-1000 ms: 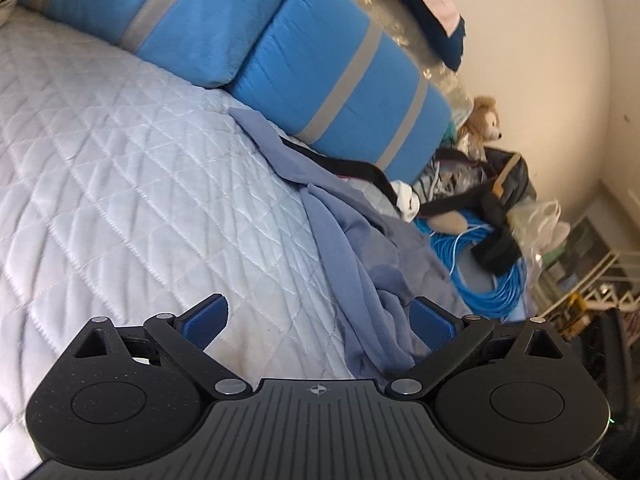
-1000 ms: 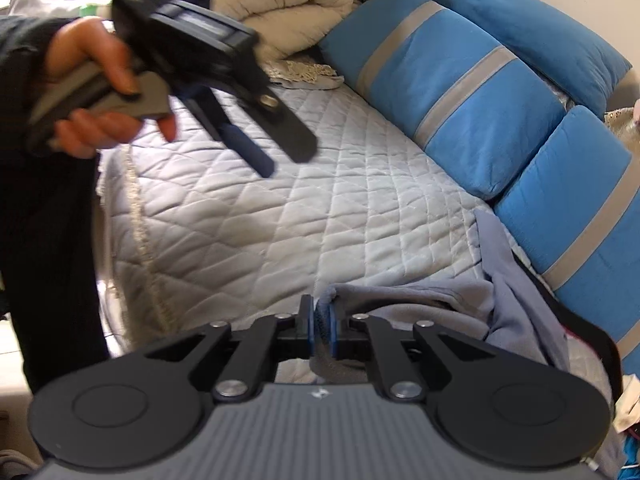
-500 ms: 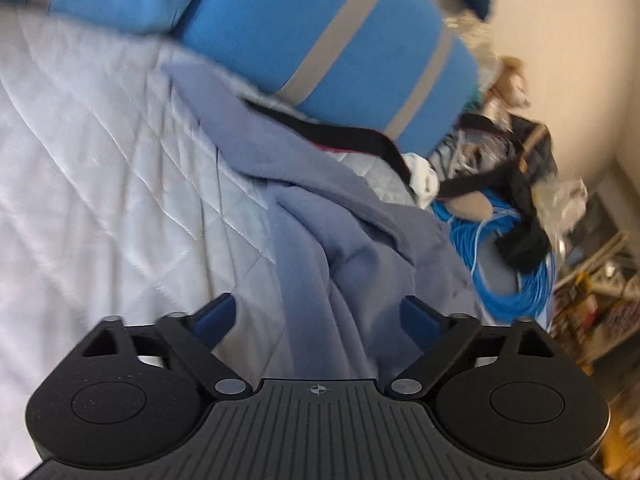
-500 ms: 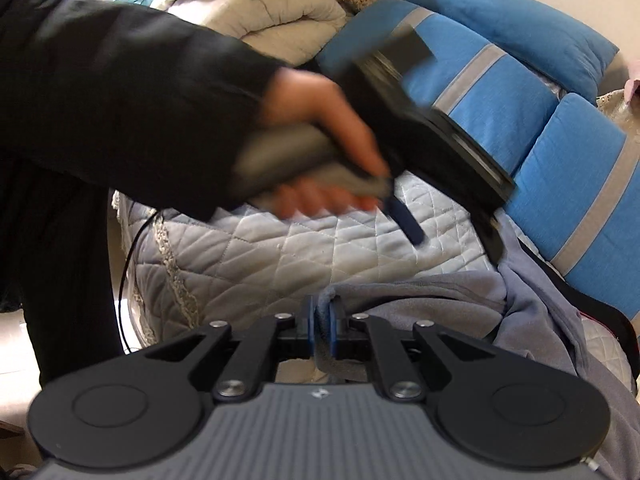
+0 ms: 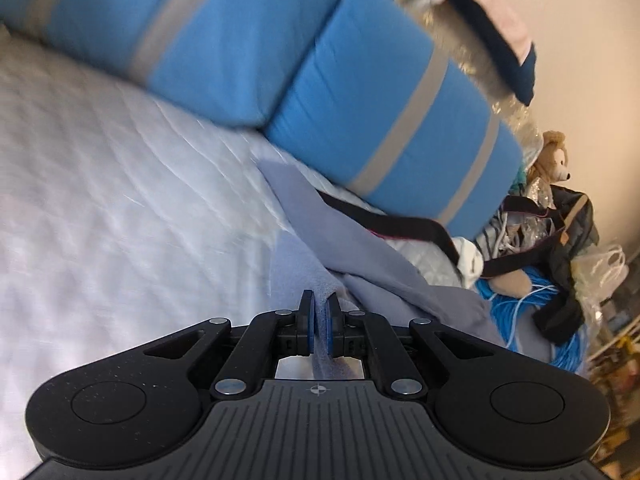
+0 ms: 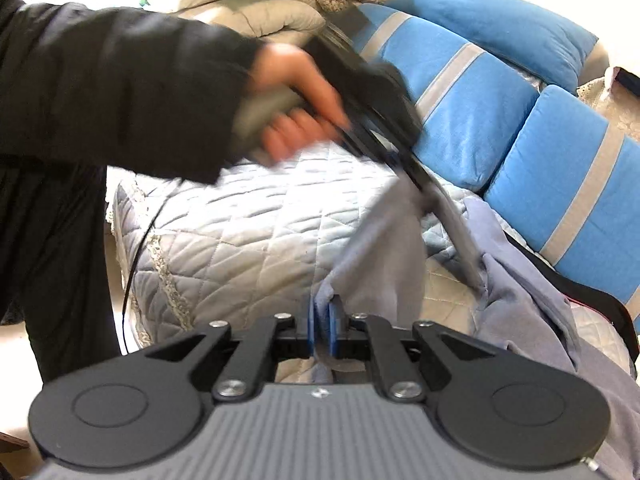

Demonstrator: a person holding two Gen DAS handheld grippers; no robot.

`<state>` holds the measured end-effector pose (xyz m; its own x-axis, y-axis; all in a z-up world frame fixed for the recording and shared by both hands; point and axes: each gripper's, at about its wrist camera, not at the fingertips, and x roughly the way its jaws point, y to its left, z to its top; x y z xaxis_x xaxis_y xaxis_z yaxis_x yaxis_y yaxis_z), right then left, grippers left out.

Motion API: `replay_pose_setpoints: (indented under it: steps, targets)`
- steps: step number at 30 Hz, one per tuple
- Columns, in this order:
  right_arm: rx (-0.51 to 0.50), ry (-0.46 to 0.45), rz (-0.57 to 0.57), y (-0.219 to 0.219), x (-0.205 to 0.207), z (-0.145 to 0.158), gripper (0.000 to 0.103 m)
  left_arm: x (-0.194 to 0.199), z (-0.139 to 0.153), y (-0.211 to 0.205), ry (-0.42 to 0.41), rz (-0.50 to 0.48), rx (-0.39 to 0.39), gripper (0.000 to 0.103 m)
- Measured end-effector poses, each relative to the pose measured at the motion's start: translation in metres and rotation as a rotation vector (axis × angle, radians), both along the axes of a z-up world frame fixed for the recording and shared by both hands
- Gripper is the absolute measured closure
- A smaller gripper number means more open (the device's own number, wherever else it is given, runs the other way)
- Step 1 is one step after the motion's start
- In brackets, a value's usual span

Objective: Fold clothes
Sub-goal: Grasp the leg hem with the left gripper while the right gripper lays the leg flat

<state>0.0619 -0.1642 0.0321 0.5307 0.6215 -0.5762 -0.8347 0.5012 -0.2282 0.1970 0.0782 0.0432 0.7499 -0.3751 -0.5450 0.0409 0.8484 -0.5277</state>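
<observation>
A grey-blue garment [image 5: 372, 264] lies crumpled on the quilted bed [image 5: 120, 208] below the blue pillows. My left gripper [image 5: 319, 322] is shut on an edge of that garment, the cloth pinched between its blue pads. In the right wrist view my right gripper [image 6: 325, 326] is shut on another edge of the garment [image 6: 384, 248]. There the left gripper [image 6: 424, 190] appears blurred above, held by a hand [image 6: 296, 108] in a black sleeve, with cloth stretched taut from it down to my right gripper.
Blue pillows with grey stripes [image 5: 392, 120] line the back of the bed. A black strap [image 5: 400, 224] lies under the garment's far side. Blue cable coils [image 5: 516, 312], bags and a teddy bear [image 5: 552, 156] crowd the right. Folded blankets [image 6: 256, 4] are stacked at the bed's far end.
My left gripper moved down onto the garment and went from open to shut on its edge, then lifted it. The right gripper stays shut on the garment.
</observation>
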Motion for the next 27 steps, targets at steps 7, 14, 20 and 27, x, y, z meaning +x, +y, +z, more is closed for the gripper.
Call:
replay_pose_setpoints:
  steps: [7, 14, 20, 27]
  targets:
    - [-0.025, 0.031, 0.020, 0.006, -0.006, -0.007, 0.103, -0.072, -0.005, 0.032, 0.072, 0.018, 0.083, 0.098]
    - [-0.033, 0.070, -0.012, 0.007, -0.006, -0.017, 0.098, -0.108, -0.011, 0.047, 0.077, 0.017, 0.112, 0.096]
    - [-0.031, 0.042, -0.001, 0.005, -0.013, -0.011, 0.037, -0.115, -0.003, 0.050, 0.049, 0.029, 0.130, 0.053]
    - [0.017, 0.014, -0.022, -0.001, -0.019, -0.003, 0.018, -0.099, 0.017, 0.048, 0.014, 0.051, 0.222, 0.044]
